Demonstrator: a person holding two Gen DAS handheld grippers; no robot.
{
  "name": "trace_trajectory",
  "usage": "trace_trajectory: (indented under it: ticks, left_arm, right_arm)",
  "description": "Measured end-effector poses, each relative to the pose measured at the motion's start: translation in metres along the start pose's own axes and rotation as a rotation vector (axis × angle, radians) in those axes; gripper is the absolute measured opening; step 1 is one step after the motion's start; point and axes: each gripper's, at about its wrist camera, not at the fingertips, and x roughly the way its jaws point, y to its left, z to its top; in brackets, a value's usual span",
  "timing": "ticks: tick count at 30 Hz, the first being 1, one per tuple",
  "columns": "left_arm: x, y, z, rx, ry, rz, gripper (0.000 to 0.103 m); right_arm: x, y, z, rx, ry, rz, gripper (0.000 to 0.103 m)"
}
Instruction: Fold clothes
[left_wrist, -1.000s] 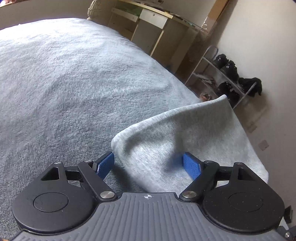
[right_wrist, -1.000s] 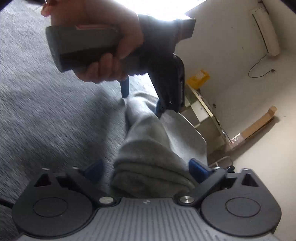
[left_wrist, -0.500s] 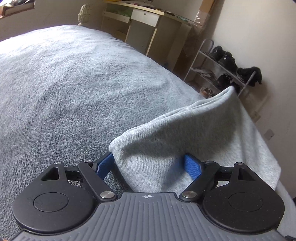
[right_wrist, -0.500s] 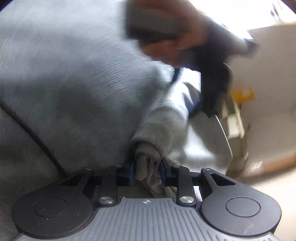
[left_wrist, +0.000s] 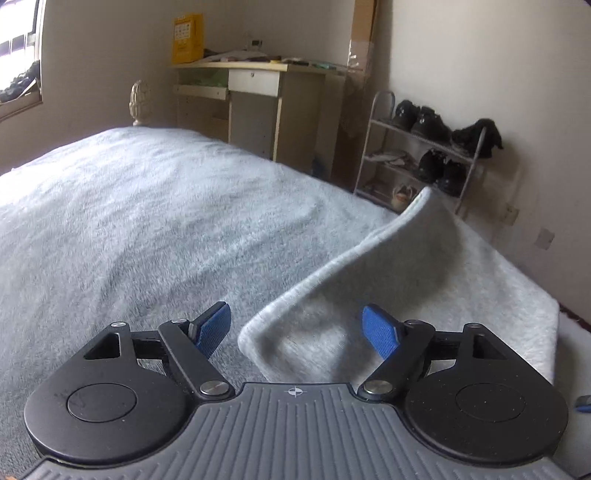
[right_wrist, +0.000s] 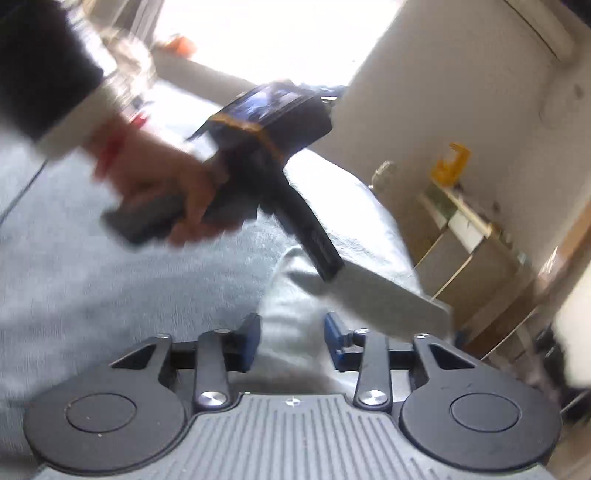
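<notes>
On the left wrist view, the grey fleece blanket (left_wrist: 129, 229) fills the left and middle of the bed, and the left gripper (left_wrist: 299, 332) hangs just above it with its blue pads (left_wrist: 212, 328) spread wide. The near corner of the light grey garment (left_wrist: 406, 273) sits in the gap between them, neither pad pressing on it, so nothing is gripped here. The garment's far edge stands up off the bed in a raised fold toward the right. Behind it, a desk (left_wrist: 258, 92) stands against the wall, and further right a wire shoe rack (left_wrist: 424, 147) carries dark shoes.

Over to the right wrist view, blurred: a hand (right_wrist: 162, 184) in a dark sleeve holds the other gripper's handle at upper left. Lower centre, the right gripper (right_wrist: 291, 339) has just been closing, and its pads pinch a bunched fold of the garment (right_wrist: 291, 332), which stretches up and away to the right over the blanket (right_wrist: 110, 288).
</notes>
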Motion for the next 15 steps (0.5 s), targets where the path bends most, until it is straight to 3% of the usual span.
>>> trace_trajectory:
  ticks: [2,5,9,11,13,15]
  left_arm:
    - [0.009,-0.003,-0.005,0.003,0.022,0.016,0.080]
    - [0.018,-0.005,-0.009,-0.009,0.040,0.025,0.081]
    - [0.018,-0.007,-0.008,-0.005,0.029,0.038,0.082]
    - [0.013,-0.006,-0.006,-0.007,0.016,0.041,0.082]
    - [0.010,-0.008,-0.005,0.000,0.003,0.055,0.081]
    - [0.006,-0.010,-0.003,0.005,-0.011,0.071,0.080]
  right_arm:
    - [0.008,-0.001,-0.010,0.055,0.003,0.011,0.026]
    - [0.020,0.005,-0.037,0.074,0.056,0.017,0.026]
    - [0.006,-0.021,-0.027,0.167,0.028,0.051,0.025]
    - [-0.005,-0.041,-0.021,0.223,-0.023,0.015,0.025]
    - [-0.008,-0.065,-0.033,0.359,-0.057,-0.049,0.025]
    - [0.000,-0.083,-0.051,0.451,-0.016,-0.088,0.025]
